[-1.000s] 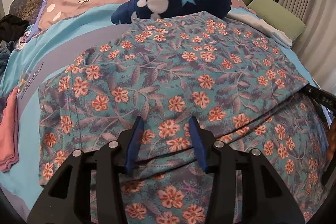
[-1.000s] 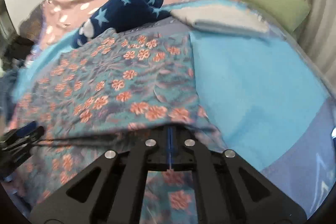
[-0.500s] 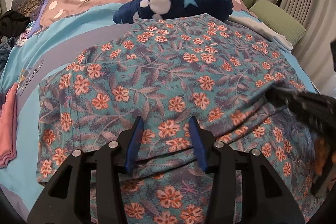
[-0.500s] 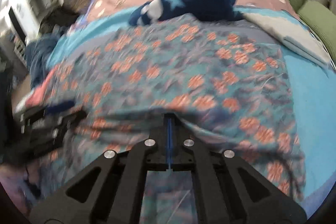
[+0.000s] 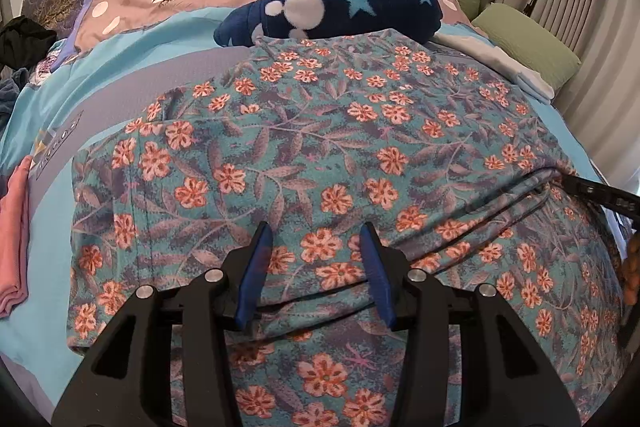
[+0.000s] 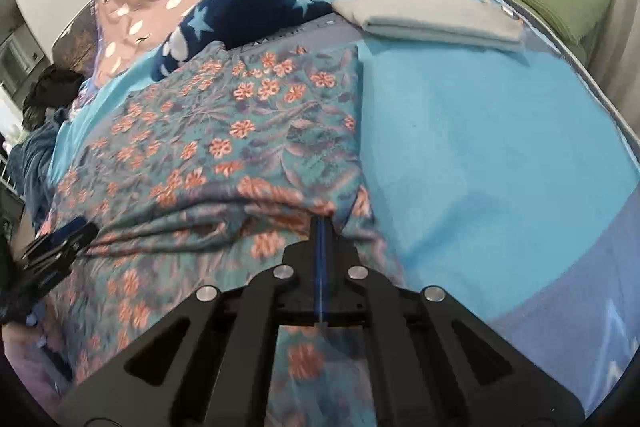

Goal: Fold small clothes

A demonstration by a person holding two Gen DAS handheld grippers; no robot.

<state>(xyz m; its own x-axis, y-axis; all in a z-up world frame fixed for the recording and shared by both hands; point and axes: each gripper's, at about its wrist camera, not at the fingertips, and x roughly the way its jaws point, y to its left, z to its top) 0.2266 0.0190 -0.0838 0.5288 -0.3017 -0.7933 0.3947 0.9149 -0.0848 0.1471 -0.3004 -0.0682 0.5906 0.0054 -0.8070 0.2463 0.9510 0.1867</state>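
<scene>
Teal floral cotton garment (image 5: pixel 320 147) lay spread across turquoise bedsheet (image 6: pixel 480 147), fold begun, unfinished. Right gripper (image 6: pixel 322 223) clamped on bunched near-right edge of garment. Left gripper (image 5: pixel 316 247) jaws apart over near hem, gripping nothing. Flattening and further folds remained.

The near hem of the floral garment (image 5: pixel 320 155) is cut off by the lower frame edge and covered by the left gripper (image 5: pixel 316 243) body. In the right wrist view, the garment's near left part is smeared by motion blur; flowers there cannot be resolved. The right gripper (image 6: pixel 321 223) fingertips are buried under a raised fold of the garment. Beyond the garment, the navy star blanket (image 5: pixel 340 7) has its near edge hidden. The pink cloth (image 5: pixel 14 239), left of the garment, is cropped.
</scene>
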